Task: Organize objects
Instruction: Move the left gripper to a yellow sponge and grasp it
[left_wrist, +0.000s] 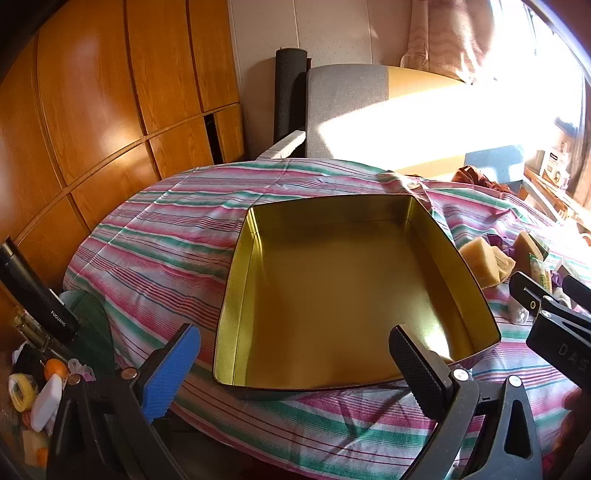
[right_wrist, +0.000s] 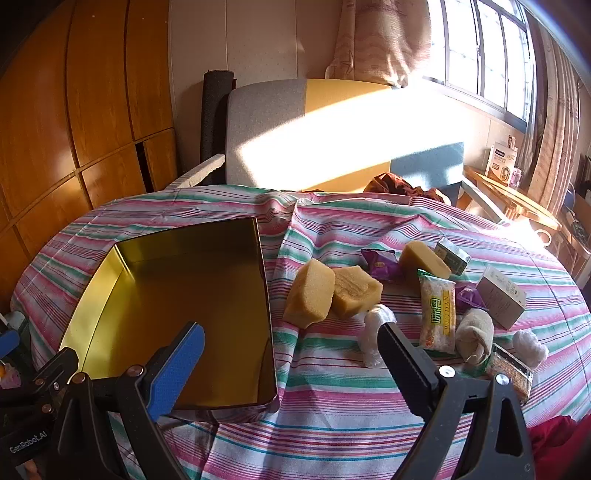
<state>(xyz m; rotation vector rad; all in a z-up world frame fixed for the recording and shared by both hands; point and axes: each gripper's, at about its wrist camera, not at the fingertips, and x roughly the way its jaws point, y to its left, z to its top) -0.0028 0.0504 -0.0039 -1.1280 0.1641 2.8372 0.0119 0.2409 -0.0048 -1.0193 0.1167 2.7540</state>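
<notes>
Striped cloth (right_wrist: 332, 406) in pink, green and white covers the whole table, wrinkled near its far edge. On its left part lies a gold-lined metal tin (left_wrist: 236, 280), rectangular, shallow and with nothing inside; sunlight falls across its bottom. To the right of the tin, apart from it, the small objects sit in a loose cluster on the cloth. Two yellow sponge blocks (right_wrist: 310, 291) lean against each other nearest the tin, and a third sponge (right_wrist: 421, 258) lies farther back beside a purple snack packet (right_wrist: 380, 264). A grey carton (right_wrist: 500, 297) stands at the right of the group, with a green-and-white snack bag (right_wrist: 437, 314) and a rolled beige cloth (right_wrist: 476, 332) in front of it. A small white wad (right_wrist: 373, 325) lies just ahead of the right gripper's black finger.

Both claws gape wide with nothing between their fingers. The left gripper (left_wrist: 295, 369) hangs over the near rim of the tin, tilted downward. The right gripper (right_wrist: 291, 369) hovers over the cloth, between the tin's right wall and the cluster.
</notes>
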